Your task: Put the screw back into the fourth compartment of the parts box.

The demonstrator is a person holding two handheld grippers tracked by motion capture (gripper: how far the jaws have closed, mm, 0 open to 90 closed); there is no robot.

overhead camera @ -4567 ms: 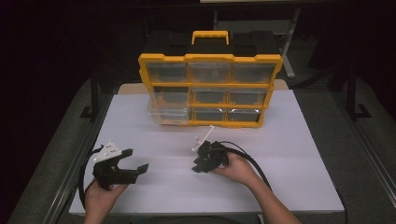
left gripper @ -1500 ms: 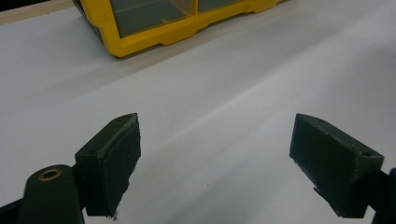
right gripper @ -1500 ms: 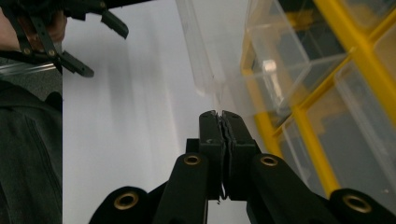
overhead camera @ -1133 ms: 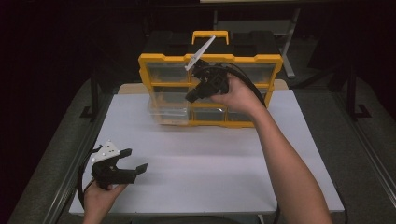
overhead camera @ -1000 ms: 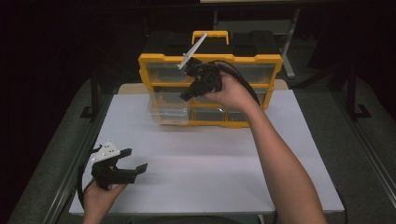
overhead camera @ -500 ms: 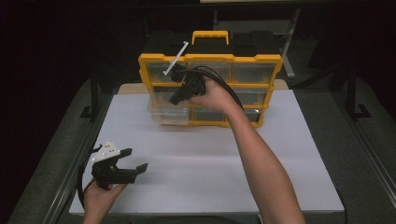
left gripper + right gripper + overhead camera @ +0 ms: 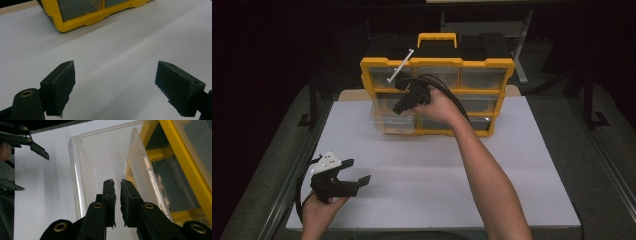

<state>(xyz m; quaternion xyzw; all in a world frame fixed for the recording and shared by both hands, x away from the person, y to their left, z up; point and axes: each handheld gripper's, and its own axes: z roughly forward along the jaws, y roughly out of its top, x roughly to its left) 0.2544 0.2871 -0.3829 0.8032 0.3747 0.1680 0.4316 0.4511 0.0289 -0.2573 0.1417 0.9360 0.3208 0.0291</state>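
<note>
Over pulled-out clear drawer (image 7: 100,155), right tool (image 7: 116,183) nearly closed, empty, jaws just parting; drawer's front wall dead ahead; left tool (image 7: 115,75) open, far.

The clear plastic drawer (image 7: 100,157) is rectangular, thin-walled and open-topped, and appears empty. It stands pulled partway out of the left column of the yellow organizer case (image 7: 437,65), in the middle or lower row; which one cannot be told. Its front end projects level over the white worktop (image 7: 522,165). The case stands upright, black handle on top.
</note>
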